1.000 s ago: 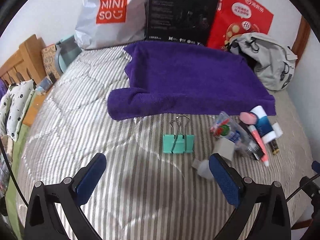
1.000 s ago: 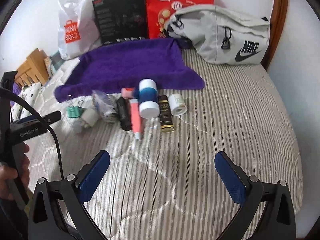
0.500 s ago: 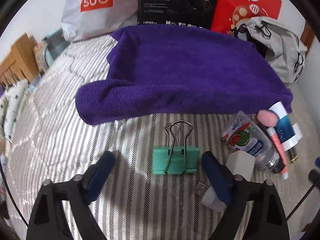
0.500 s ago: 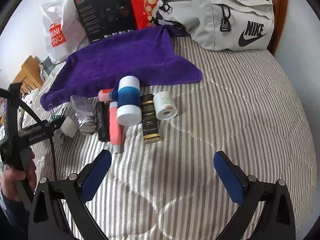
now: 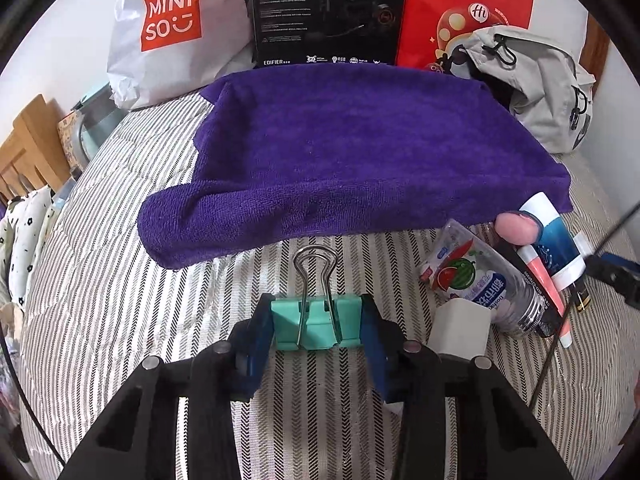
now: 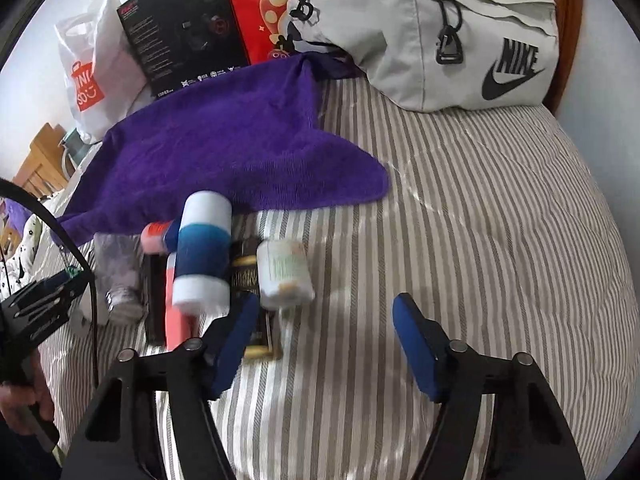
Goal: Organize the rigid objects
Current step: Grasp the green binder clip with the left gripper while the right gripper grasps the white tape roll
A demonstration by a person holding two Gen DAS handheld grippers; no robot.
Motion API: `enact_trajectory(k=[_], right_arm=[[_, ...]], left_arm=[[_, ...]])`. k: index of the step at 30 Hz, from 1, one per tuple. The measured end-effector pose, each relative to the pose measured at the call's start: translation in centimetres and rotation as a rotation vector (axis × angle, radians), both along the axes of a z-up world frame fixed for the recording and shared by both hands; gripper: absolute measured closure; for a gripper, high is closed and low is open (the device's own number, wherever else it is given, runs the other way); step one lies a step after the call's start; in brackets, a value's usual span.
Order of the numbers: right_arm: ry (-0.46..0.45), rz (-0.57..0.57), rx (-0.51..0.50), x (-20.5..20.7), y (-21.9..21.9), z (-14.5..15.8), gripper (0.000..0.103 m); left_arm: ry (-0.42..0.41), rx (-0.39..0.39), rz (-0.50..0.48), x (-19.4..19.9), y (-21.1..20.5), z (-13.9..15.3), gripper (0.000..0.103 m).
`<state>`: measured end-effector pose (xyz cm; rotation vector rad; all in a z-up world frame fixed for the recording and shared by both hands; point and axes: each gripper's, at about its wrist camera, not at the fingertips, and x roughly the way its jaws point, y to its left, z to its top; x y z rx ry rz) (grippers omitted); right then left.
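A teal binder clip [image 5: 316,322] lies on the striped bedcover, wire handles pointing away. My left gripper [image 5: 316,332] is shut on it, one blue pad against each side. To its right sit a white cube [image 5: 460,328], a clear watermelon-label bottle [image 5: 472,280], a pink puff [image 5: 516,228] and a blue-and-white tube [image 5: 548,236]. My right gripper [image 6: 324,320] is open and low over the bed. A small white bottle [image 6: 284,272] lies just ahead of its left finger. Beside that are a dark gold-trimmed bottle [image 6: 246,280], the blue-and-white tube [image 6: 204,252] and a coral tube [image 6: 176,312].
A purple towel [image 5: 352,152] is spread behind the items. A white shopping bag [image 5: 172,28], a black box [image 5: 328,12], a red bag [image 5: 460,8] and a grey Nike bag [image 6: 440,40] line the back wall. Bare striped bedcover [image 6: 480,220] extends to the right. A wooden frame [image 5: 28,148] borders the left.
My left gripper moved forward and closed on the binder clip. My right gripper moved forward and down toward the small white bottle, and its fingers drew closer together.
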<state>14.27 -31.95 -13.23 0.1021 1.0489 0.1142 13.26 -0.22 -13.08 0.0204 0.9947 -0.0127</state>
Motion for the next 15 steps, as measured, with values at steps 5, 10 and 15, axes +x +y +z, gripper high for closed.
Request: enact_trajectory(k=[5,10,15], right_arm=[[-0.008,0.035,-0.011,1.4,0.7,-0.6,0.037],[0.004,0.038,-0.108,2.0,0.5,-0.9,0.053],[-0.014,0.062,-0.135,1.8,0.6,-1.1,0.056]], left_arm=[[0.0,-0.001,-0.004,0.2,0.0,0.0,0.063],[-0.007,-0.007,-0.016,0.3,0.1,-0.1,0.063],[-0.018,0.002,-0.024,0.3,0.0,-0.1,0.063]])
